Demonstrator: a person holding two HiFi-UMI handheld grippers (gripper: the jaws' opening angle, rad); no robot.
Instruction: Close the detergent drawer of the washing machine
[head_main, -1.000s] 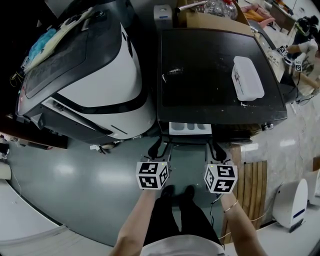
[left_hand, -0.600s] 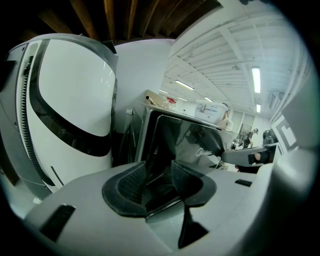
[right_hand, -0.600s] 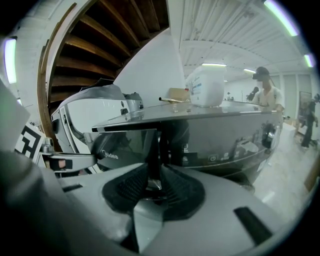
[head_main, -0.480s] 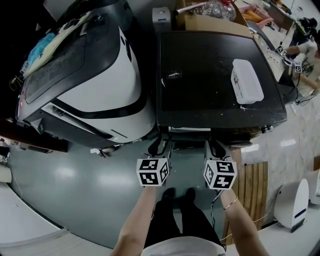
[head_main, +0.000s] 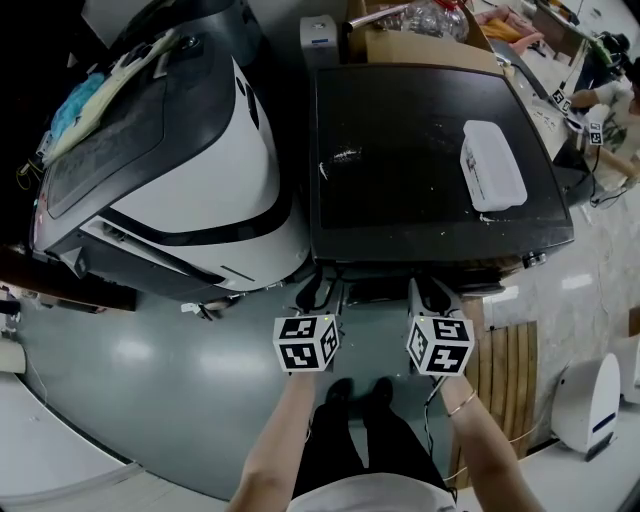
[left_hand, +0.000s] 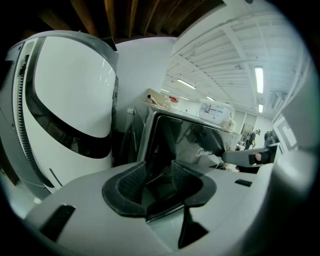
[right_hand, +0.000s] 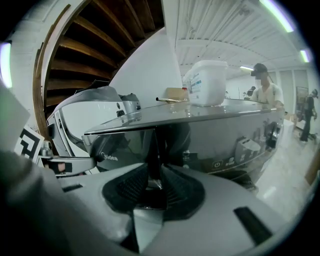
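The drawer (head_main: 375, 290), nearly flush at lower middle, lies between our left hand-held gripper (head_main: 316, 291), jaws apart, and right hand-held gripper (head_main: 432, 293), narrowly apart, both empty and equally near.

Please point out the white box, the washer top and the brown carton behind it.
white box (head_main: 493, 165), head view, the middle of its lid.
washer top (head_main: 400, 150), head view, a bare dark part of its surface.
carton (head_main: 420, 42), head view, its front wall.
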